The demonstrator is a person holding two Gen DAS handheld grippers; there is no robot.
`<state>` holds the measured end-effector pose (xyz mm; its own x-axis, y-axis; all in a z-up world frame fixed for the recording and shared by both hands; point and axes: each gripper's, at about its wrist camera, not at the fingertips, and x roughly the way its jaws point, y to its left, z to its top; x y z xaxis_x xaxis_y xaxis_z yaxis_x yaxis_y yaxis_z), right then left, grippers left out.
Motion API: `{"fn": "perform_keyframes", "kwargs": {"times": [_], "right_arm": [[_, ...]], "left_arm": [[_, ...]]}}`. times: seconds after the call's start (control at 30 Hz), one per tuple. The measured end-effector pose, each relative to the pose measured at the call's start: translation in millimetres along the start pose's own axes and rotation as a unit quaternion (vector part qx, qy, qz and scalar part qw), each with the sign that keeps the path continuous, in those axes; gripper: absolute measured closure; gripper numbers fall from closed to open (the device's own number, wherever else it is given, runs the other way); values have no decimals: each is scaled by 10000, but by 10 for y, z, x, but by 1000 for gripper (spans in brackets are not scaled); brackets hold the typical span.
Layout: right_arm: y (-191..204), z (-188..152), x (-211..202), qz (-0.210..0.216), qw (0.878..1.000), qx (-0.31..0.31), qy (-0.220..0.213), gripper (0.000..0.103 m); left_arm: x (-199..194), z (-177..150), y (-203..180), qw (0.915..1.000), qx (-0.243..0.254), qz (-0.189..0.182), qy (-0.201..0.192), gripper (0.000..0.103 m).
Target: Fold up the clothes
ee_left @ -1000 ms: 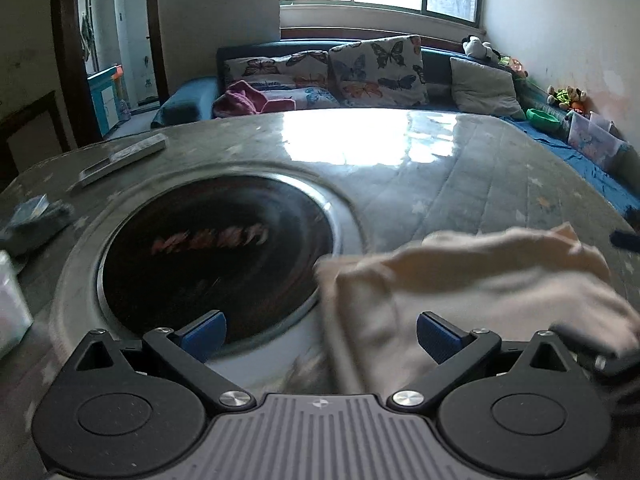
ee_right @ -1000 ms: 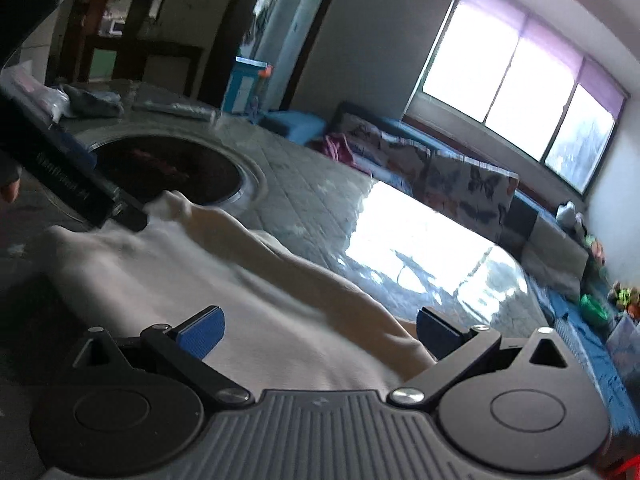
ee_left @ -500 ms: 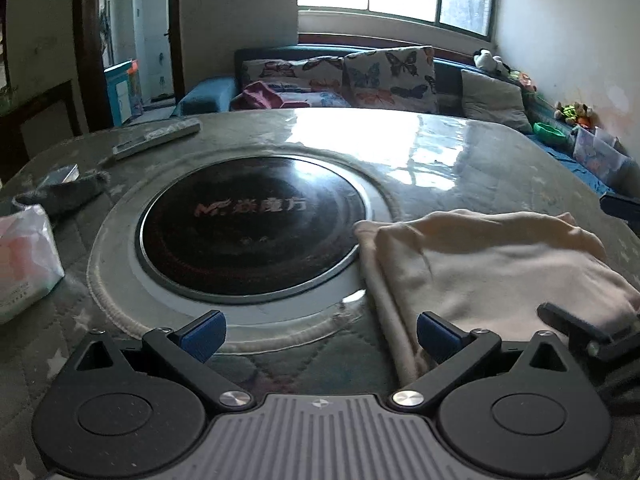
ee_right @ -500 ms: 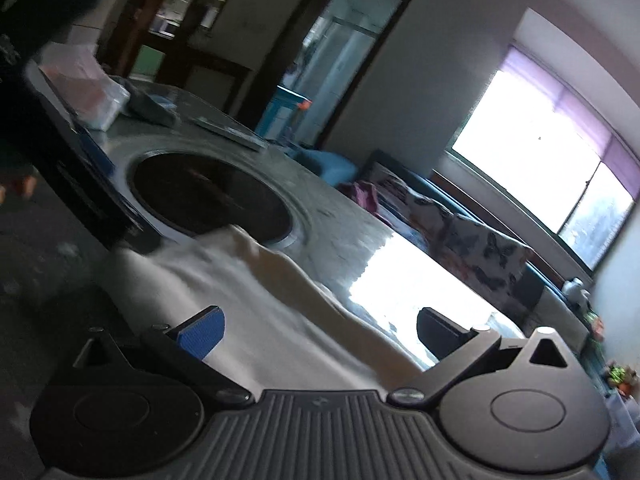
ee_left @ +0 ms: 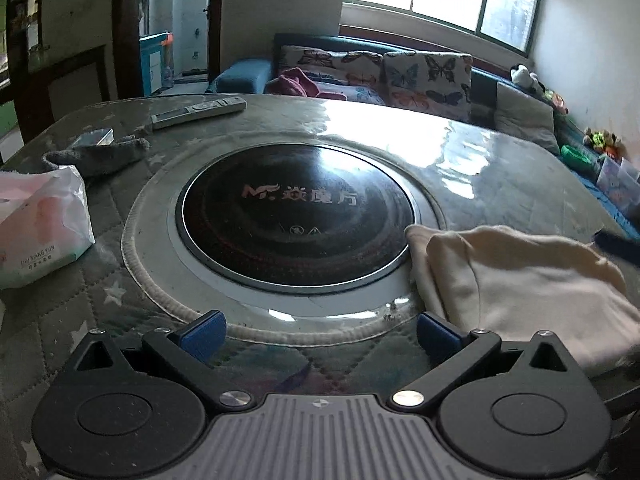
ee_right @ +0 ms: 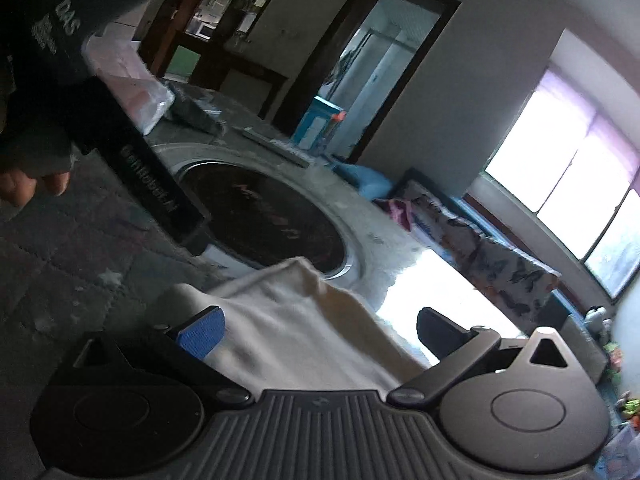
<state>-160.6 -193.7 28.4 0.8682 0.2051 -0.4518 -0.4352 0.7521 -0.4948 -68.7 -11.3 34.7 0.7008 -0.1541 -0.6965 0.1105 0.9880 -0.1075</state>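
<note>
Left gripper [ee_left: 318,330] spread wide, blue pads [ee_left: 203,330] well apart, nothing between them; hovering over the quilted table cover [ee_left: 60,320] at the near rim of the round induction hob [ee_left: 294,220]. Right pad just beside the near-left edge of the cream garment [ee_left: 520,280], contact not clear. Seen from the right wrist as a dark body [ee_right: 152,188] angled down toward the hob, held by a gloved hand [ee_right: 32,160] at the far left.

Right gripper [ee_right: 318,330] also wide open, gripping nothing, tilted steeply over the cream garment [ee_right: 304,320], which fills the gap between its fingers; touching or just above, cannot tell.

Garment folded into a rough rectangle on the table, right of the hob, its left corner lapping the hob's metal ring. A blue fingertip of the right gripper [ee_left: 616,244] visible at its far right edge.

Elsewhere on the table: tissue pack [ee_left: 40,232] at left, grey cloth [ee_left: 96,156] behind it, remote control [ee_left: 198,110] farther back. Butterfly cushions [ee_left: 380,72] on the sofa beyond.

Compared with half a second ago: left gripper drawn back and to the left, so more of the table cover and the whole tissue pack now in sight, garment pushed toward the right border. Right gripper rolled further and lifted, garment lower in its view. Garment itself unchanged in shape and place.
</note>
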Motion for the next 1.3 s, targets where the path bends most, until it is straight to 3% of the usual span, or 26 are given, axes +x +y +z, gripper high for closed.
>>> {"fn": "perform_keyframes", "kwargs": {"times": [0.13, 0.3, 0.4, 0.47, 0.6, 0.73, 0.9, 0.97, 1.07, 1.2, 1.3], "right_arm": [[80, -1, 42, 65, 10000, 7, 15, 0], [-115, -75, -155, -71, 9989, 469, 32, 0], [-230, -231, -188, -184, 9973, 634, 336, 0], [-275, -322, -171, -62, 9958, 767, 506, 0], [-324, -286, -267, 113, 9952, 902, 365, 0], [-265, -116, -309, 715, 9940, 804, 191, 1], [-26, 62, -275, 1355, 9895, 461, 195, 16], [62, 115, -226, 1484, 9881, 331, 241, 31], [142, 153, -147, 1606, 9862, 208, 358, 45], [179, 149, -61, 1671, 9849, 115, 429, 47], [140, 155, -26, 1643, 9851, 184, 472, 65]], "left_arm": [[2, -7, 11, 9999, -110, -96, 79, 0], [13, -19, -36, 9998, -100, -157, 93, 0], [28, -40, -86, 9997, -57, -210, 122, 0], [38, -43, -101, 9996, -59, -212, 151, 0], [34, -23, -105, 9995, -125, -223, 180, 0], [15, 51, -53, 9991, -331, -209, 162, 0], [10, 115, -2, 9974, -582, -351, 229, 0], [16, 127, 5, 9970, -626, -378, 245, 0], [37, 143, 24, 9953, -762, -497, 321, 0], [97, 156, 73, 9902, -1067, -755, 495, 0], [141, 163, 68, 9852, -1274, -969, 617, 0]]}}
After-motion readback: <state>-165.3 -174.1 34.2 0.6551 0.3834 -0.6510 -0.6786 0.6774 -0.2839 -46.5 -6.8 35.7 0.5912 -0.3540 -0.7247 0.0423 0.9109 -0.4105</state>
